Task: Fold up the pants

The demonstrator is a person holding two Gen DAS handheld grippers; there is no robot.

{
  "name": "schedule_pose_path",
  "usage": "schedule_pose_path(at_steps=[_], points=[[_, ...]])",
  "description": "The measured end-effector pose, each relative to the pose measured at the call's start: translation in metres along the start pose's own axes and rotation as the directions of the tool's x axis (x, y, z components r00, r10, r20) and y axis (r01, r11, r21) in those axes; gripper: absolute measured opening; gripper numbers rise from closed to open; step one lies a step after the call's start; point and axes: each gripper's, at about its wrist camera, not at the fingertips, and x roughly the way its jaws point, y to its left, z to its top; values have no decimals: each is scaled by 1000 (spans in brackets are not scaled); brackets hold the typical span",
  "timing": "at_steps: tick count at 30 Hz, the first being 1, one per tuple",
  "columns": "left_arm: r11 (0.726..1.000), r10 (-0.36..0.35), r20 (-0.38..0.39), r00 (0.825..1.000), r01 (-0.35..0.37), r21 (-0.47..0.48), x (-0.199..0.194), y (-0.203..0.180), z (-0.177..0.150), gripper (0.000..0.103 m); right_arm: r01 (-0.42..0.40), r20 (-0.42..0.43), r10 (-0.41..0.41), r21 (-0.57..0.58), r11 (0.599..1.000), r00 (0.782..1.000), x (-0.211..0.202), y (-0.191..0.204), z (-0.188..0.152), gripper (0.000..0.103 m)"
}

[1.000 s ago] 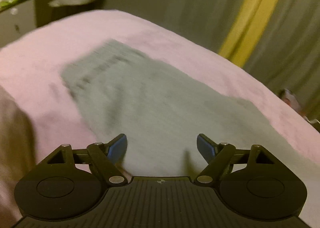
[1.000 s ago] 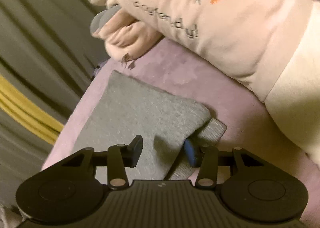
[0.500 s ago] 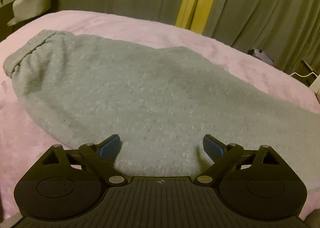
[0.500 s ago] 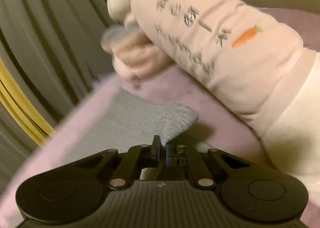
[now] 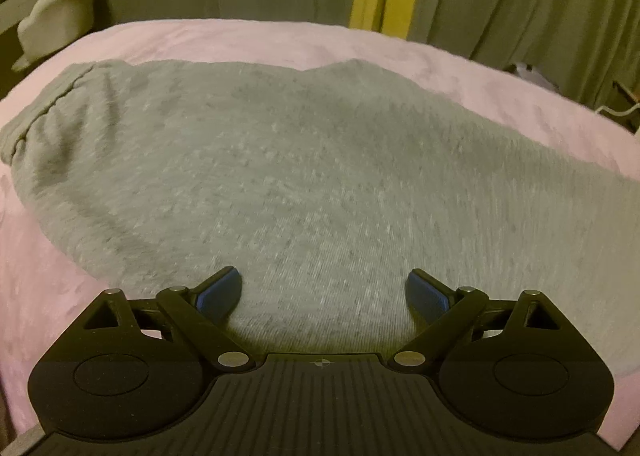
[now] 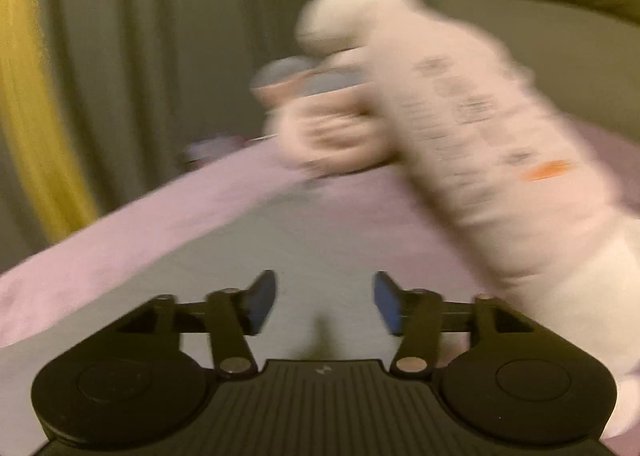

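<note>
Grey sweatpants flat on pink bedspread, long axis crosswise, waistband leftward, directly beneath left gripper, jaws wide and empty; right gripper opening, unladen.

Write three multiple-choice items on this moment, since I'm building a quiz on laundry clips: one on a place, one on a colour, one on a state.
1. Where do the grey knit pants lie?
A. on the pink plush bedspread
B. on a wooden floor
C. in a basket

2. What colour are the left gripper finger pads?
A. red
B. blue
C. white

3. How does the right gripper stand?
A. clamped on a cuff
B. out of view
C. jaws apart, nothing pinched

Answers: 1 A, pink cover shows all round the cloth; 2 B, both pads look blue; 3 C, its jaws are opening with a clear gap between them.
</note>
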Motion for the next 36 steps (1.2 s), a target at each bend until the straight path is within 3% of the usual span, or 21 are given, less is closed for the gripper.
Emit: schedule_pose_path(at_steps=[1,3,5,8,11,15,17,20,23,29,33,36], points=[[1000,0,5,1000,0,2,-1,0,0,96,-56,-40,55,-12,998,998,6,11,-6,64],[1000,-19,30,999,19,-5,-8,2,1,96,-110,-111,105,-38,993,988,21,29,-17,83],[1000,-20,60,998,20,0,-14,2,5,96,-66,-197,45,-100,993,979,38,46,-28,91],[998,24,129,991,-31,58,-19,-6,19,96,14,-308,-75,-196,981,948,61,60,-33,99],[995,32,198,980,-49,83,-15,-18,41,96,15,-401,-99,-207,978,911,77,63,-41,99],[996,-5,215,977,-14,86,11,-38,77,96,21,-406,-118,-236,971,906,77,68,-45,99],[995,32,208,978,-51,85,34,-45,87,96,22,-403,-122,-243,970,907,73,71,-49,99],[980,140,98,985,-152,127,82,-52,99,100,15,-406,-107,-223,975,907,76,67,-49,99],[977,135,111,985,-151,149,103,-46,99,103,13,-407,-103,-219,976,908,75,68,-50,99],[990,105,98,990,-114,86,82,-28,99,103,8,-407,-94,-208,978,908,74,66,-49,99],[975,152,130,980,-170,142,66,-13,81,103,2,-407,-81,-190,982,910,74,64,-48,99],[958,227,116,967,-243,150,54,7,69,103,0,-408,-75,-180,984,910,74,63,-47,99]])
